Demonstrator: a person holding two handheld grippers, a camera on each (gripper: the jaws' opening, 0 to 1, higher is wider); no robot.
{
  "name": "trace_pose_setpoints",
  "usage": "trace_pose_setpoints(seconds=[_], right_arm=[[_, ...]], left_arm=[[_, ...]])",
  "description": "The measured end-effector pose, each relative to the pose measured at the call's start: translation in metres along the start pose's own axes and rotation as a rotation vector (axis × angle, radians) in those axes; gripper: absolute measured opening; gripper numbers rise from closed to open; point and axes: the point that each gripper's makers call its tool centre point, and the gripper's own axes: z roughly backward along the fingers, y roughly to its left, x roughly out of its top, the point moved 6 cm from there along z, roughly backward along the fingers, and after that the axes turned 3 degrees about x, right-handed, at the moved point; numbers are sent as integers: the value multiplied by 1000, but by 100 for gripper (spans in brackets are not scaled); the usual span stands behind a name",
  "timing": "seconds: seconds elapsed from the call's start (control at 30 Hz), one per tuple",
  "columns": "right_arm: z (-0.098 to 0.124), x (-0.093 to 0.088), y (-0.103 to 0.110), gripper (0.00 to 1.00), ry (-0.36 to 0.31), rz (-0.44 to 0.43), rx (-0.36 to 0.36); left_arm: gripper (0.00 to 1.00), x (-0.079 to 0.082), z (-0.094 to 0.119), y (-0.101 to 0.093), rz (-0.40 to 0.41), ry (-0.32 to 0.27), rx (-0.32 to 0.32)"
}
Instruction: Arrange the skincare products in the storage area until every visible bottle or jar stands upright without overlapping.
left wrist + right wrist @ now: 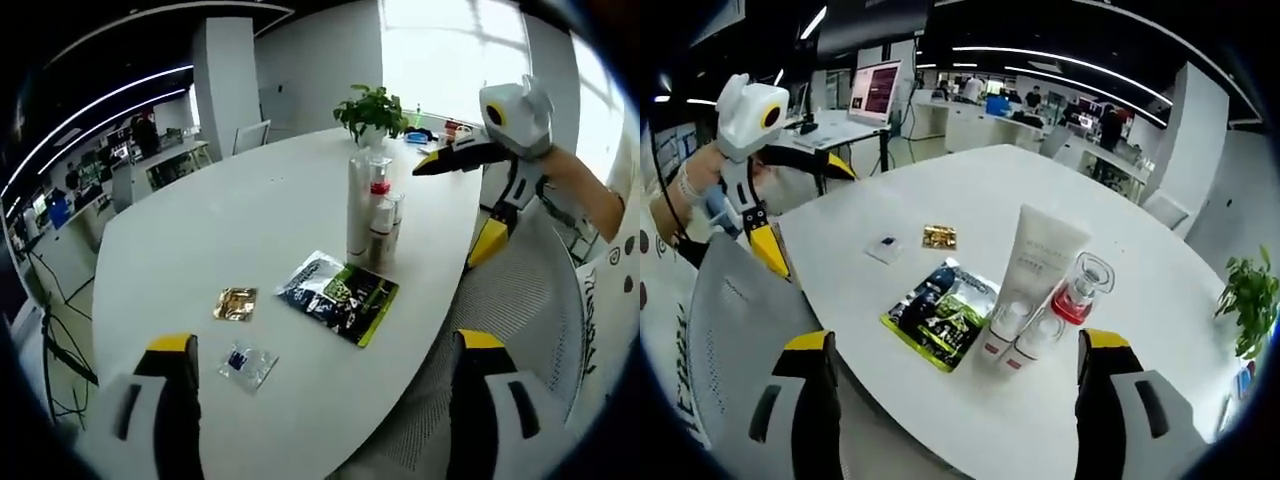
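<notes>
A tall white tube stands on the white table in a tight cluster with a clear-capped bottle with a red band and two small white bottles. The right gripper view has the same tube, red-banded bottle and small bottles. My left gripper is open and held back from the near table edge. My right gripper is also open and empty, short of the cluster. Each gripper appears in the other's view, the right gripper and the left gripper.
A dark green foil pack lies flat in front of the cluster. A gold sachet and a small clear packet lie further left. A potted plant stands at the far edge. A mesh chair is beside the table.
</notes>
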Motion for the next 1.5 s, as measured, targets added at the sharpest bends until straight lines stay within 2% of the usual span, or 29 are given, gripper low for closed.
trace_pose_setpoints(seconds=[0.13,0.47,0.57,0.67,0.83,0.97,1.23,1.3,1.5], right_arm=[[-2,2,3,100,-19,-7,14],[-5,1,0,100,4,-12,0],[-6,3,0,100,0,-9,-1],[-7,4,1,100,0,-3,3],[-9,5,3,100,1,3,11],[-12,7,4,100,0,9,17],[-21,16,11,100,-8,25,45],[-23,19,13,100,-19,31,57],[-33,22,20,100,-11,38,90]], left_arm=[[99,-1,-1,0,12,-2,-6],[98,1,-1,0,4,-14,-20],[94,2,-1,1,9,-11,-21],[94,0,-2,4,11,-3,-14],[81,-7,-2,7,20,14,-23],[84,-10,-3,7,38,15,-33],[74,-17,-7,15,50,26,-27],[69,-19,-8,17,57,29,-30],[71,-22,-12,22,70,32,-35]])
